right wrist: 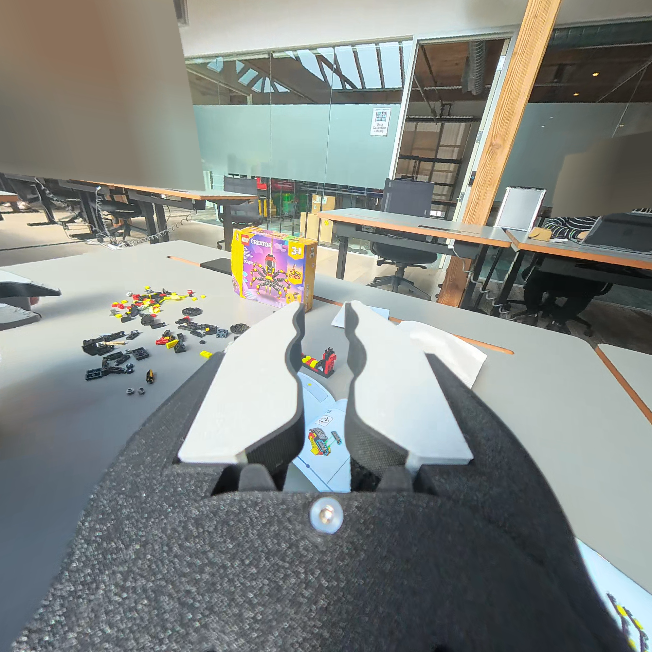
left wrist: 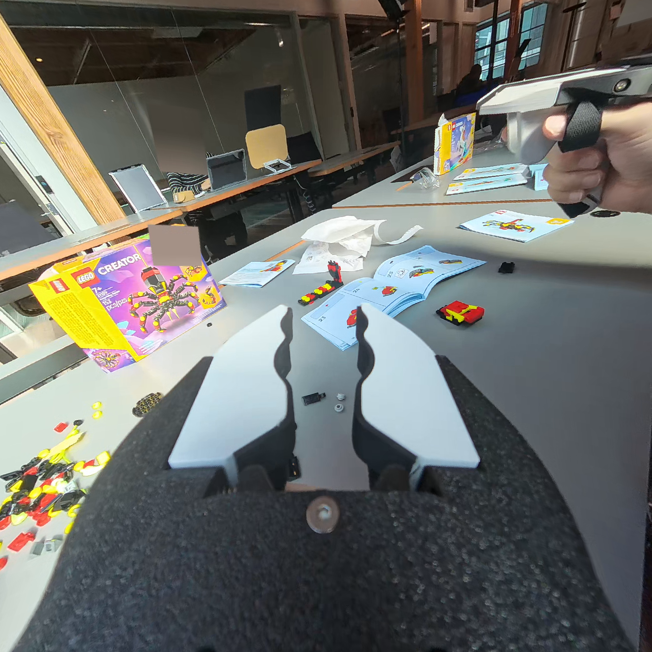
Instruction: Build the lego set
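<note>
My left gripper point(left wrist: 324, 312) is open and empty above the grey table point(left wrist: 494, 388). Below its fingers lie a small black piece point(left wrist: 312, 398) and two tiny grey round pieces point(left wrist: 339, 402). An open instruction booklet point(left wrist: 395, 293) lies ahead, with a red, yellow and black assembly point(left wrist: 460, 313) to its right and a long red-black-yellow assembly point(left wrist: 323, 287) to its left. My right gripper point(right wrist: 324, 307) is open and empty, held above the booklet point(right wrist: 323, 444); the long assembly point(right wrist: 319, 361) shows between its fingers. Its body, in a hand, shows in the left wrist view point(left wrist: 564, 116).
A pile of loose red, yellow and black pieces point(right wrist: 148, 328) lies at the left point(left wrist: 38, 490). The purple and yellow set box point(left wrist: 130, 300) stands at the far edge point(right wrist: 273, 268). Crumpled white paper point(left wrist: 344, 236), more booklets point(left wrist: 515, 225) and a lone black piece point(left wrist: 506, 267) lie beyond. About 25 cm separates my left fingertips from my right. My left gripper is the nearer one to the small black piece point(left wrist: 312, 398): about 12 cm, against 30 cm. It is also in sight in the right wrist view point(right wrist: 147, 378).
</note>
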{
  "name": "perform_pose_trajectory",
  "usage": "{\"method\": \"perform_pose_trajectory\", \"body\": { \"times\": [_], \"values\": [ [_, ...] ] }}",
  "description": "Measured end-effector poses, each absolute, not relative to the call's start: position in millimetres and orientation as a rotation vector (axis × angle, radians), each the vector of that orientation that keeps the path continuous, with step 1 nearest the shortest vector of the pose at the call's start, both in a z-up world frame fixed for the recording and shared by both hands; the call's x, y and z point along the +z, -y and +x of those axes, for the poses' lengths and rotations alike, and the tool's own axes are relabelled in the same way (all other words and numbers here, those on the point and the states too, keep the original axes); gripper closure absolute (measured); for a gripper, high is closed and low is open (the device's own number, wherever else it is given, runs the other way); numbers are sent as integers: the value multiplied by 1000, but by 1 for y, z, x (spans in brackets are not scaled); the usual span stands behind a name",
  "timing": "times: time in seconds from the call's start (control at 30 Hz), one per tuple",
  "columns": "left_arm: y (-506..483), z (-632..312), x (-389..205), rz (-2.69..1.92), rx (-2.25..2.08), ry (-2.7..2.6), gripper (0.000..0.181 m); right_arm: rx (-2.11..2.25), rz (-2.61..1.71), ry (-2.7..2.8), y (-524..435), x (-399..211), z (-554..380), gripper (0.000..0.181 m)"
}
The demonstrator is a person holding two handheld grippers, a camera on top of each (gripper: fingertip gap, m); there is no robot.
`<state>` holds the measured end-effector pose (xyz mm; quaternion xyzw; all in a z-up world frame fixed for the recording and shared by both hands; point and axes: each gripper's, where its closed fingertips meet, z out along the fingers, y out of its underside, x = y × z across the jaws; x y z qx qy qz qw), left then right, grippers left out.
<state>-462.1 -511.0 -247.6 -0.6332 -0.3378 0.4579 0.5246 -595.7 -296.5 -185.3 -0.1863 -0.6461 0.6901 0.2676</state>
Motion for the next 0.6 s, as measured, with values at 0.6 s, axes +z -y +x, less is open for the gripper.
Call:
{"method": "perform_pose_trajectory", "body": {
  "times": [0.6],
  "values": [
    [494, -461, -247, -1562, 1040, 704, 148, 1744, -557, 1762, 260, -205, -562, 161]
  ]
}}
